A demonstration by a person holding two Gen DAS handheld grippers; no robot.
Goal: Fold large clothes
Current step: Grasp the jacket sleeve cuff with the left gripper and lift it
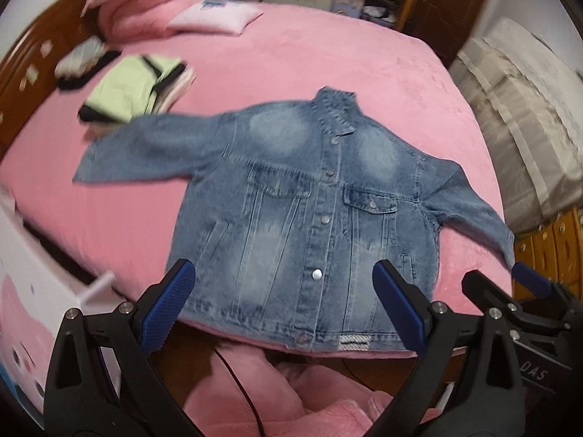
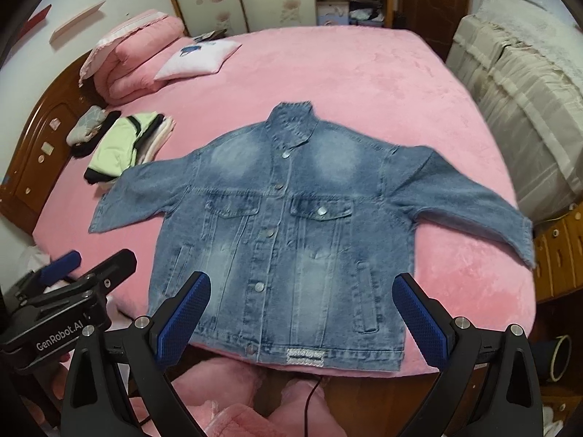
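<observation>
In the left wrist view, a denim jacket [image 1: 302,204] lies spread flat and front up on the pink bed [image 1: 328,65], hem at the near edge, both sleeves out sideways. The left gripper [image 1: 284,306] hovers over the hem with jaws wide and nothing between them. A stack of folded clothes [image 1: 135,87] sits beyond the jacket's left sleeve. In the right wrist view, the right gripper [image 2: 300,320] hangs over the same hem, jaws also wide and empty. A pillow [image 2: 198,59] lies far beyond the collar.
</observation>
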